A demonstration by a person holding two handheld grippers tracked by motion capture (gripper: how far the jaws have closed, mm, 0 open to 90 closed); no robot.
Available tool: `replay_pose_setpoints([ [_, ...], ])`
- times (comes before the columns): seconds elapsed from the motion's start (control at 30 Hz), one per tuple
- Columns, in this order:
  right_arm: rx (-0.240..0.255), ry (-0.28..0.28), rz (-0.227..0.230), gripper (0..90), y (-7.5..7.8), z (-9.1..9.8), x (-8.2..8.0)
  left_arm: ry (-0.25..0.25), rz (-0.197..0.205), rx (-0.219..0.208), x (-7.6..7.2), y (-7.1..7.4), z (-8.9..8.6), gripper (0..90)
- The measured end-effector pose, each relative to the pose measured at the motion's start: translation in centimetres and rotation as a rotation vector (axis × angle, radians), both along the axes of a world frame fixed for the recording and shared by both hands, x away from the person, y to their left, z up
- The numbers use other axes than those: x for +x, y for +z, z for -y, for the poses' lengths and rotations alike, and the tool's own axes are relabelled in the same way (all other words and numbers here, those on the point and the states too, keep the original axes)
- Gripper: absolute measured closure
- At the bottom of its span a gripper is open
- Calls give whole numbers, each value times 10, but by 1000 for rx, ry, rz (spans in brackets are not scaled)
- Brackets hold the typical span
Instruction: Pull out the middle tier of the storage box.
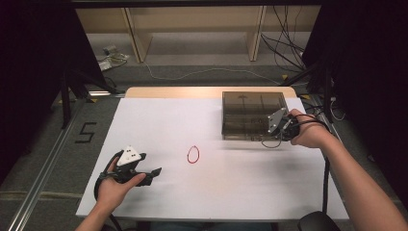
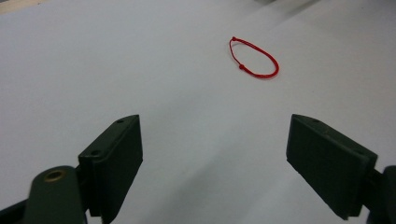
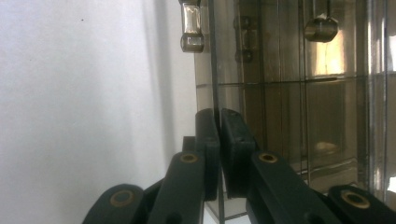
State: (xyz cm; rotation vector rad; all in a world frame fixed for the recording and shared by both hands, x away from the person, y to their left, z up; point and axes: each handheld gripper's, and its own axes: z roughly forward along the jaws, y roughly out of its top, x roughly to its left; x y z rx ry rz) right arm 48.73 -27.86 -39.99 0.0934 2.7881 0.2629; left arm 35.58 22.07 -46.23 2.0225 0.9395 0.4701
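1. Right claw (image 3: 219, 119): jaws pressed together on the thin front wall of the smoky transparent box (image 1: 250, 108), at its near right corner.
2. Left claw (image 2: 215, 163): jaws spread wide, nothing between them, low over the white desk (image 1: 159, 120).
3. Red string loop (image 1: 193, 154): flat on the desk, mid-desk, ahead of the left claw, well apart from the box.

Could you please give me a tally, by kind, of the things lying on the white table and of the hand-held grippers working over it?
Thin red cord bracelet loop: 1
Smoky transparent plastic compartment box: 1
Hand-held grippers: 2, the left hand-held gripper with jaws open over bare table, and the right hand-held gripper with jaws shut on the box's edge
Total: 4
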Motion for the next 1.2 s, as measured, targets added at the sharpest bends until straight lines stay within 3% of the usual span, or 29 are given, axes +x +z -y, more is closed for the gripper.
replay_pose_setpoints([
  [1.2,4,34,-2,871,1,-1,-11,-2,5,-1,-2,1,0,185],
])
